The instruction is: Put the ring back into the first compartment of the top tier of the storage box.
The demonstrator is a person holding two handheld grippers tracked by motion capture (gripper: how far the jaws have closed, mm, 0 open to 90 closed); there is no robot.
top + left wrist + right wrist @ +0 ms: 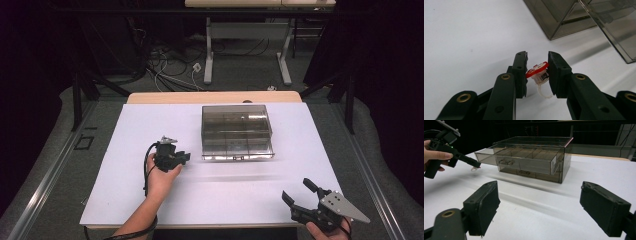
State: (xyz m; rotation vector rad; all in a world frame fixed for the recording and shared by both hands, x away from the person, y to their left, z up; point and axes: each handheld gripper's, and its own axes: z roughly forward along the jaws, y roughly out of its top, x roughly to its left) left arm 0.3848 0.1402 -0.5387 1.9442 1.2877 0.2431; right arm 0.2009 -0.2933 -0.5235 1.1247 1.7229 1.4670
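Starting at the left, I find the left gripper point(184, 158) raised a little above the white table point(125, 150), its jaws drawn in tight on a small ring point(539, 75) with a red disc on top and a pale plastic band below; the left gripper view shows the pads pressing on it from both sides, the band hanging clear underneath. In the right gripper view the same gripper point(475, 166) points toward the near corner of the box, and the ring point(474, 169) hangs at its tip just short of the open drawer. At the middle of the table stands a smoky clear drawer box point(237, 132) with compartments inside; its upper drawer point(524, 161) is pulled out toward me. At the right, the right gripper point(299, 192) sits near the table's front edge, well apart from the box, with its jaws spread wide and nothing between them. I judge the step in hand to be the carry: the ring is lifted and on its way to the drawer. The next move calls for bringing the left gripper over one compartment, lowering it and only then releasing; I cannot tell which compartment is intended. The right gripper looks free to push the drawer shut afterward.
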